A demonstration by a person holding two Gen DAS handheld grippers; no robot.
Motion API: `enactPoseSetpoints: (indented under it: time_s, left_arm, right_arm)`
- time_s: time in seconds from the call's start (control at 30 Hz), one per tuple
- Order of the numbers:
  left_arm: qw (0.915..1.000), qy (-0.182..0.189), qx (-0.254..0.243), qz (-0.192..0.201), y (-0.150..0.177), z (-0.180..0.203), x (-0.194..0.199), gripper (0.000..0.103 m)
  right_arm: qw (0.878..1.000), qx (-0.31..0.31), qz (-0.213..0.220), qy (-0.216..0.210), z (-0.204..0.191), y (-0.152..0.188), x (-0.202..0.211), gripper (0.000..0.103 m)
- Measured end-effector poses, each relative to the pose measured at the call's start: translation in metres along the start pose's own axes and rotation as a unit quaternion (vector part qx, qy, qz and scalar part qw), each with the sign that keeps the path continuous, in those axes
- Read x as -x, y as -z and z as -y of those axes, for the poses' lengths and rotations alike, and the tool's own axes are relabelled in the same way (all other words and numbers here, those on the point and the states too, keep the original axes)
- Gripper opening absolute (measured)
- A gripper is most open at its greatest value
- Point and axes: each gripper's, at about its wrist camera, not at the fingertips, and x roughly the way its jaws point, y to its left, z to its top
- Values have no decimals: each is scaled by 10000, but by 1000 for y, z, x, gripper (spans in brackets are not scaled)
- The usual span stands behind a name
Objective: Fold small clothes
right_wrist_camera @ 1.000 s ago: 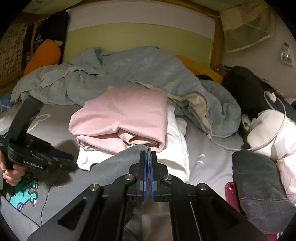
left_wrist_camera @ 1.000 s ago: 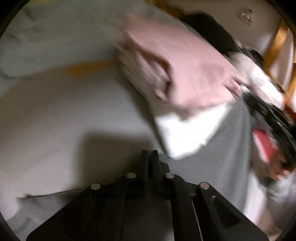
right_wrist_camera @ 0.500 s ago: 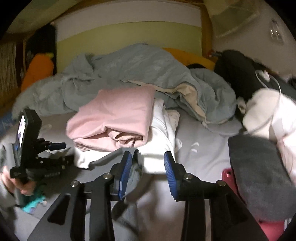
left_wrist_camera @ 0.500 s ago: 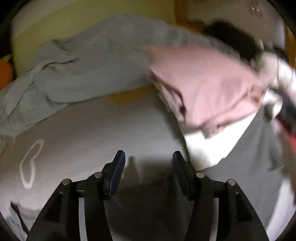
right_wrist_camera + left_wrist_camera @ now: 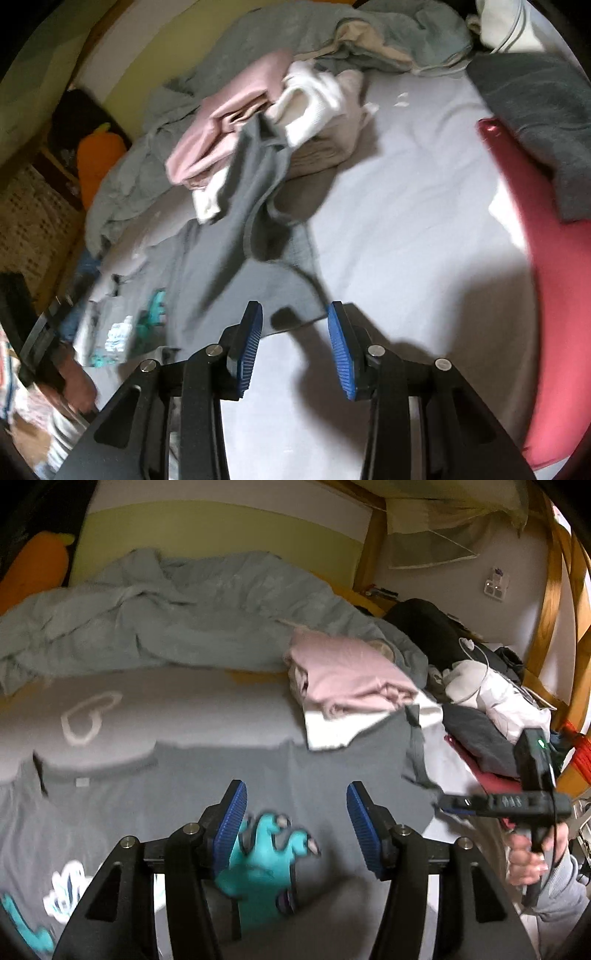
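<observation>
Grey T-shirt with a teal print lies spread on the bed, its sleeve blurred, under my two hand-held grippers, both spread and empty.

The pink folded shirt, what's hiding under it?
Under the pink folded shirt lies a white garment, its edge sticking out. Whatever sits beneath the middle of the stack is covered.

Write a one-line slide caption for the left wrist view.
Open left tool hovers over a grey dinosaur-print T-shirt spread on the bed, folded pink garment behind.
</observation>
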Motion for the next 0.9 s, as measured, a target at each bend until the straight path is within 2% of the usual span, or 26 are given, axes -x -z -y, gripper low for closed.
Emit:
enactPoseSetpoints:
  time_s: [0.07, 0.1, 0.13, 0.2, 0.27, 0.33, 0.37, 0.47, 0.53, 0.6, 0.7, 0.73, 0.8, 0.87, 0.9]
  left_arm:
    - [9998, -33, -3, -210, 11, 5, -8, 55]
    - [9994, -60, 76, -335, 17, 5, -12, 54]
    - [9989, -55, 142, -449, 22, 8, -17, 53]
    - [9975, 28, 263, -653, 32, 12, -22, 50]
    - [9969, 87, 244, -738, 39, 20, -23, 50]
    - [9966, 139, 153, -792, 44, 31, -23, 46]
    - [9956, 207, 169, -896, 47, 36, -23, 42]
    - [9909, 626, 370, -1131, 52, 44, -22, 41]
    - [9916, 569, 189, -1143, 53, 52, -23, 41]
    - [9937, 214, -175, -1088, 57, 62, -27, 41]
    - [9915, -75, -535, -1185, 69, 70, -38, 41]
    - [9913, -177, -728, -1086, 74, 74, -39, 41]
    - [9900, -310, -1015, -925, 81, 81, -39, 41]
    - [9924, -201, -857, -857, 82, 75, -40, 42]
    - [9941, -91, -675, -845, 81, 69, -39, 42]
  right_arm:
    - [9994, -136, -9, 314, 1, -1, -11, 36]
    - [9986, -79, 9, 517, -1, -2, -13, 21]
    - [9959, 204, 111, 875, -10, 0, -12, 14]
    - [9905, 679, 293, 1157, -25, 9, -6, 4]
    - [9871, 719, 629, 1288, -29, 18, 11, 4]
    - [9874, 570, 785, 1252, -25, 25, 24, 4]
    - [9887, 442, 794, 1189, -21, 31, 31, 4]
    - [9926, 89, 584, 1057, -13, 46, 34, 4]
    - [9921, -25, 533, 1136, -6, 49, 35, 4]
    - [9910, -89, 569, 1205, -4, 46, 38, 22]
    - [9890, -370, 744, 1224, 9, 47, 46, 35]
    - [9903, -487, 723, 1085, 14, 50, 48, 36]
    - [9935, -790, 603, 549, 20, 59, 50, 40]
    - [9934, -1084, 344, -133, 24, 70, 45, 40]
    - [9926, -1159, 225, -282, 24, 72, 40, 41]
